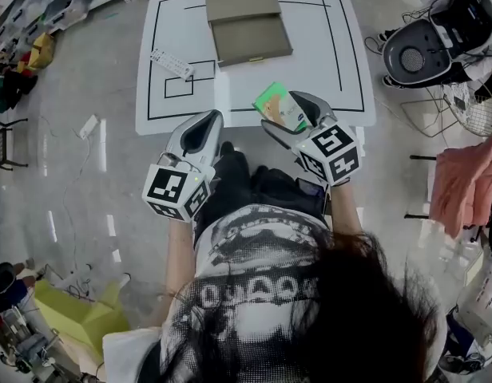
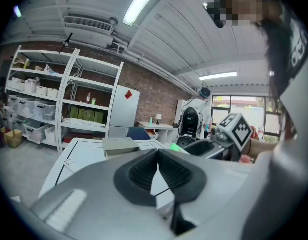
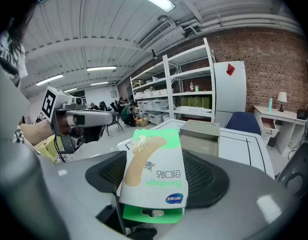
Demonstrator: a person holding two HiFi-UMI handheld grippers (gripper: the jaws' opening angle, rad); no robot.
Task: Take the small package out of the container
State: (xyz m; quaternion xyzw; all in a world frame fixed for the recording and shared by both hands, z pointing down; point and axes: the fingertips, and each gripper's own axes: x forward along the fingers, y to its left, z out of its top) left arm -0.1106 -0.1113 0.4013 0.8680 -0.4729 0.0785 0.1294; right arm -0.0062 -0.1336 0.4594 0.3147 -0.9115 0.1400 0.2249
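Note:
My right gripper [image 1: 290, 112] is shut on a small green-and-white bandage package [image 1: 279, 106], held above the table's near edge. In the right gripper view the package [image 3: 153, 176] stands between the dark pads [image 3: 206, 176], its print upside down. The grey-brown container [image 1: 246, 22] lies open at the far middle of the white table [image 1: 310, 62], well apart from the package. It also shows as the container [image 3: 200, 129] ahead of the right jaws and as the container [image 2: 120, 145] ahead of the left ones. My left gripper [image 1: 200, 130] hangs shut and empty just off the table's near edge, its pads [image 2: 139, 171] together.
A white remote-like strip [image 1: 172, 64] lies on the table's left side inside black marked lines. A black-and-white machine [image 1: 434, 34] stands right of the table, a pink cloth [image 1: 470, 182] on a rack below it. Shelving [image 2: 39, 109] and a white cabinet [image 2: 123, 109] line the far wall.

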